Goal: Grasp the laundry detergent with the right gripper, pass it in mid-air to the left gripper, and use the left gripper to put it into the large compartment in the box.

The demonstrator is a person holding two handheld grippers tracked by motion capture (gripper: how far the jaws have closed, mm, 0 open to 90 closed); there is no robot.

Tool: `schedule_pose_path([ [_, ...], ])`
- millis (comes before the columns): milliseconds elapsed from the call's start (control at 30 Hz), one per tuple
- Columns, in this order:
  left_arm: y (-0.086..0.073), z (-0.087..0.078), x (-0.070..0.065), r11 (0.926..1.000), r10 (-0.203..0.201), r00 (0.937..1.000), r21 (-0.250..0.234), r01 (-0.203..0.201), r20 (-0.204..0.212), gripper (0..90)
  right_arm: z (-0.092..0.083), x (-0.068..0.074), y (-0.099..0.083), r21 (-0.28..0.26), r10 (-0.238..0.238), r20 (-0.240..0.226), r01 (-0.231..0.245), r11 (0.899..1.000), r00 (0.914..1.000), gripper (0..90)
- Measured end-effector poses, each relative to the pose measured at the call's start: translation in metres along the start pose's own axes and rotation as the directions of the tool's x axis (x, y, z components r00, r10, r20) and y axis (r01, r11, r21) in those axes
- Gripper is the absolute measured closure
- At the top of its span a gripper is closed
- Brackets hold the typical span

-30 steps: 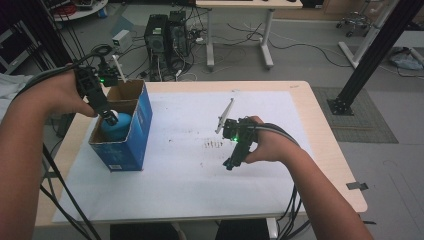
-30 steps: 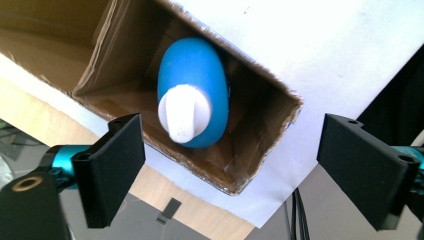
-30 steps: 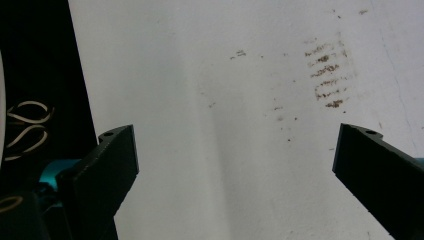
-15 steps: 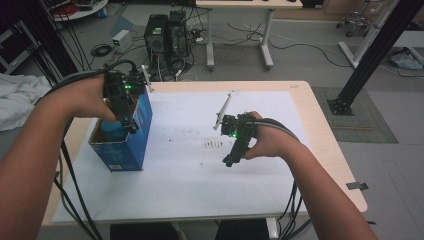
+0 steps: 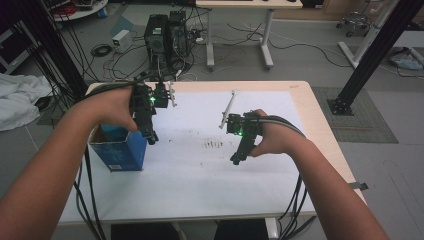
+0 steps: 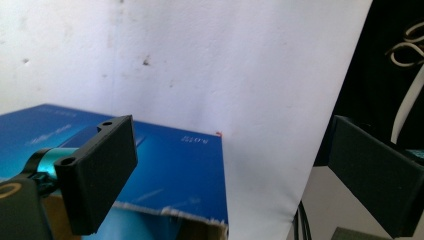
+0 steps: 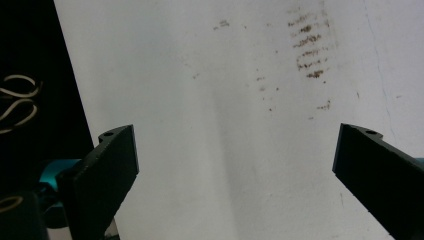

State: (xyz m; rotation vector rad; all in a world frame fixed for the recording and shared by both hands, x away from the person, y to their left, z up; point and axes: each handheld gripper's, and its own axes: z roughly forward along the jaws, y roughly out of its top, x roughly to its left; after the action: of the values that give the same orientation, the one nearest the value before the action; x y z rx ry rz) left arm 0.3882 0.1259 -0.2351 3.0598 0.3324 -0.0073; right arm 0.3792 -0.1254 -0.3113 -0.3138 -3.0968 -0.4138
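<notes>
lab – computer towers (image 5: 167,32), floor cables (image 5: 295,45)

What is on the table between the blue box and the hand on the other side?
In the high view, only white paper with a patch of dark smudges lies between the blue box and the right gripper.

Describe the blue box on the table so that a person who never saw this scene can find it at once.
Look at the white sheet covering the light wooden table, then go to its left edge. There the blue box stands upright with its top open, something teal inside, just below the left tool. It is the sole coloured, boxy object on the sheet.
</notes>
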Motion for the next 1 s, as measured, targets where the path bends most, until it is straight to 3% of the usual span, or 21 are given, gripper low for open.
schedule_pose_path([
  [100, 0.009, 0.013, -0.002, 0.9991, 0.036, 0.9993, 0.023, -0.036, 0.006, 6.5, 0.002, -0.002, -0.001, 0.02, -0.006, -0.001, 0.006, 1.0, 1.0, 3.6],
  [300, 0.014, 0.028, -0.002, 0.9977, 0.065, 0.9976, 0.02, -0.065, 0.026, 6.5, 0.006, -0.004, 0.0, 0.042, -0.008, -0.005, 0.008, 0.999, 1.0, 3.6],
  [500, 0.012, 0.036, 0.0, 0.9974, 0.07, 0.997, 0.016, -0.071, 0.034, 6.5, 0.008, -0.008, -0.002, 0.047, -0.003, -0.009, 0.003, 0.999, 1.0, 3.6],
  [1000, 0.01, 0.037, 0.006, 0.9983, 0.058, 0.9977, 0.009, -0.058, 0.036, 6.5, 0.009, -0.013, -0.004, 0.067, 0.01, -0.007, -0.01, 0.998, 0.9999, 3.6],
])
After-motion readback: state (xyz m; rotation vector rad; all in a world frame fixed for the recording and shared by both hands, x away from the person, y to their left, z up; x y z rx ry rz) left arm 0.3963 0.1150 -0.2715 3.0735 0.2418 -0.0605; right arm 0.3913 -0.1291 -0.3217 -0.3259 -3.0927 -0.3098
